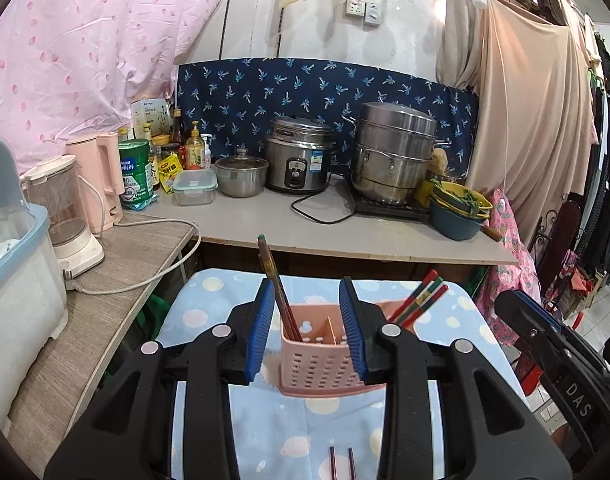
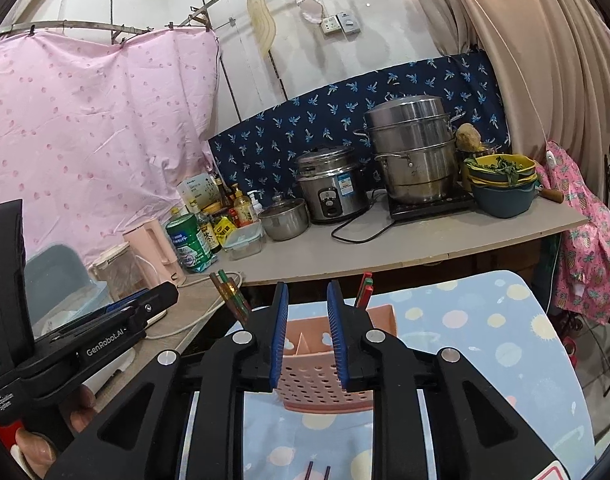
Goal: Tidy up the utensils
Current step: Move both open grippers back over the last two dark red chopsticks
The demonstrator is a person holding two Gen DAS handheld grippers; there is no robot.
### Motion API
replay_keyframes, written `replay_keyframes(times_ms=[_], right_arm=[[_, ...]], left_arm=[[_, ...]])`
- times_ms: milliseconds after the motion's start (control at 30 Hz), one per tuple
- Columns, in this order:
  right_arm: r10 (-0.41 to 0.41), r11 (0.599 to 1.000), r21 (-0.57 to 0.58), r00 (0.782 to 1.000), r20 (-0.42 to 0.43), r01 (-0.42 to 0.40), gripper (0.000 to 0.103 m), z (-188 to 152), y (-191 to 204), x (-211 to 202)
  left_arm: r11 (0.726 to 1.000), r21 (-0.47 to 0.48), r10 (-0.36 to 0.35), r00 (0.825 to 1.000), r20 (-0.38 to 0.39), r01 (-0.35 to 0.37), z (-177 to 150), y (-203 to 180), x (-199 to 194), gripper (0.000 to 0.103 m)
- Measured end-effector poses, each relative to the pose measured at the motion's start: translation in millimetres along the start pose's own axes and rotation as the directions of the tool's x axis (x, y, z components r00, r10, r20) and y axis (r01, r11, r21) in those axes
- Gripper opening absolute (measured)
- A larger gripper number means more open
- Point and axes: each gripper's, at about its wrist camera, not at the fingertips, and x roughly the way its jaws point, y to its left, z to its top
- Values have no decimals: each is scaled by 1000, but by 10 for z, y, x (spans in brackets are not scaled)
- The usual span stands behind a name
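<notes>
On the planet-print blue cloth point(image 1: 209, 312) ahead of my left tongs point(image 1: 307, 332) and right tongs point(image 2: 307, 334), both apart and empty, stands the light perforated pink plastic caddy point(image 1: 319, 364) holding thin, stiff, probably slippery chopsticks point(image 1: 277, 284), best pinched mid-shaft.

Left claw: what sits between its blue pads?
In the left wrist view, the pink utensil holder sits framed between the open left claw's pads, dark chopsticks in its left compartment. Nothing is gripped.
</notes>
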Motion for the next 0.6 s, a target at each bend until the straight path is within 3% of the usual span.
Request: replay_keyframes(times_ms=[267, 600], right_arm=[[-8, 1000, -30, 1000, -23, 7, 22, -277, 69, -292], [-49, 999, -27, 987, -154, 45, 24, -1093, -33, -600]], left_arm=[[999, 38, -1, 999, -51, 3, -393, -70, -179, 34], [1000, 16, 1, 986, -167, 2, -1178, 68, -313, 34]])
